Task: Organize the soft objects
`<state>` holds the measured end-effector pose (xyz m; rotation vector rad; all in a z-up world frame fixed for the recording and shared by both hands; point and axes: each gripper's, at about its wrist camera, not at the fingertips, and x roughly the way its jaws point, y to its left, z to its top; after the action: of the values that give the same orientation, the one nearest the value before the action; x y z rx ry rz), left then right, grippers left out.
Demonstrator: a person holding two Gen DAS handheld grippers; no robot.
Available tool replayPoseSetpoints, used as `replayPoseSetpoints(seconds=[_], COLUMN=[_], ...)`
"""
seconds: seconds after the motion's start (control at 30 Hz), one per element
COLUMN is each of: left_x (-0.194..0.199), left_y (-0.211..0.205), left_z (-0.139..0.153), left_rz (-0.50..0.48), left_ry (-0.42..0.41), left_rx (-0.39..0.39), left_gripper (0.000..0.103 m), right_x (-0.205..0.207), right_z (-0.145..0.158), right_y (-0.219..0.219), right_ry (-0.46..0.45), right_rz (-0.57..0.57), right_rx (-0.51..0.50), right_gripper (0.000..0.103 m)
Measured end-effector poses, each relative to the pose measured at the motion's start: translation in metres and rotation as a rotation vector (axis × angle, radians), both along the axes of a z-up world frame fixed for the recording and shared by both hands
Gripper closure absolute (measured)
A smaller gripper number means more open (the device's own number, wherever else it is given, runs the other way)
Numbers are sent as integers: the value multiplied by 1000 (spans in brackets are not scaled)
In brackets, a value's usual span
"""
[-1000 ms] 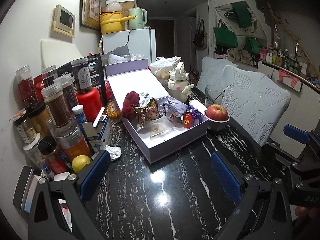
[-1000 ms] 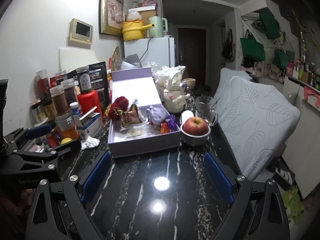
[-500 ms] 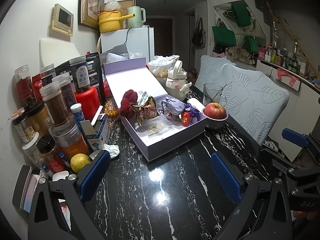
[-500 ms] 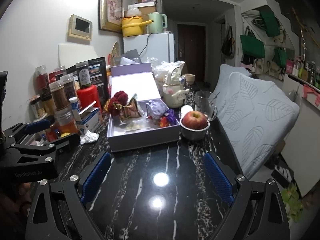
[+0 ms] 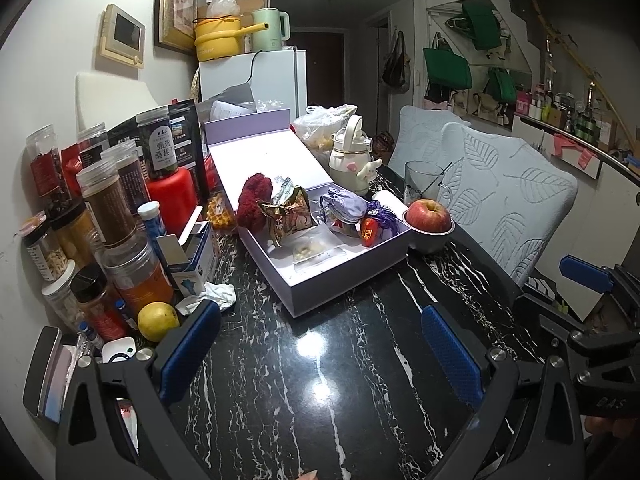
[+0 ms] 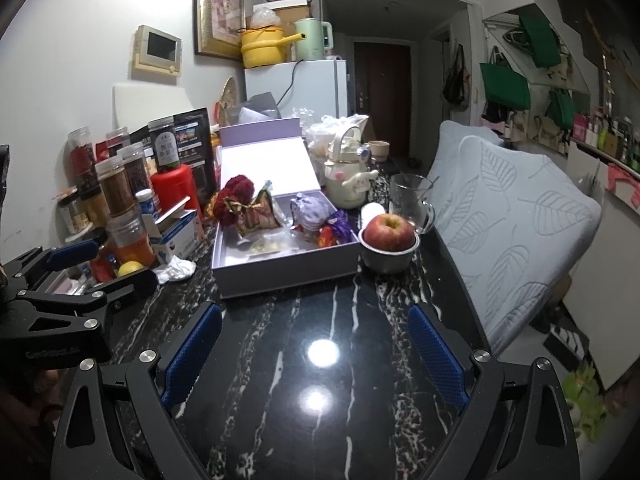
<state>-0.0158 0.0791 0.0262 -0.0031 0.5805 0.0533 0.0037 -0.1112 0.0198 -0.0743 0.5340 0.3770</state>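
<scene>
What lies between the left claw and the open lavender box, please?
Only bare black marble tabletop, with lamp glare on it, separates the left claw from the lavender box; the left wrist view shows it best.

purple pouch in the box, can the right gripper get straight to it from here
Probably yes: the right gripper is open, with bare table ahead; only the box's low front wall lies before the purple pouch.

Left wrist view sits low over the counter [image 5: 320, 380], facing forward between the left tool [image 5: 320, 352] tips, box [image 5: 328, 280] near and angled. Right wrist view looks the same way from further right, box [image 6: 280, 272] squarer on. Both share box, apple [image 5: 429, 216], jars [image 5: 108, 200], fridge [image 6: 312, 88]; each catches the other tool at its edge
</scene>
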Motion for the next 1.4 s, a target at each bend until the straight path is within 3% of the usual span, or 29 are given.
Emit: replayPoseSetpoints(seconds=[1.4], left_x=[2], left_y=[-15], left_z=[-4], left_rz=[-50], left_ry=[43], left_rx=[28], left_gripper=[1], right_x=[8], right_z=[-7], right_y=[-11], right_ry=[23], right_rz=[-34], right_rx=[-15], right_gripper=[8])
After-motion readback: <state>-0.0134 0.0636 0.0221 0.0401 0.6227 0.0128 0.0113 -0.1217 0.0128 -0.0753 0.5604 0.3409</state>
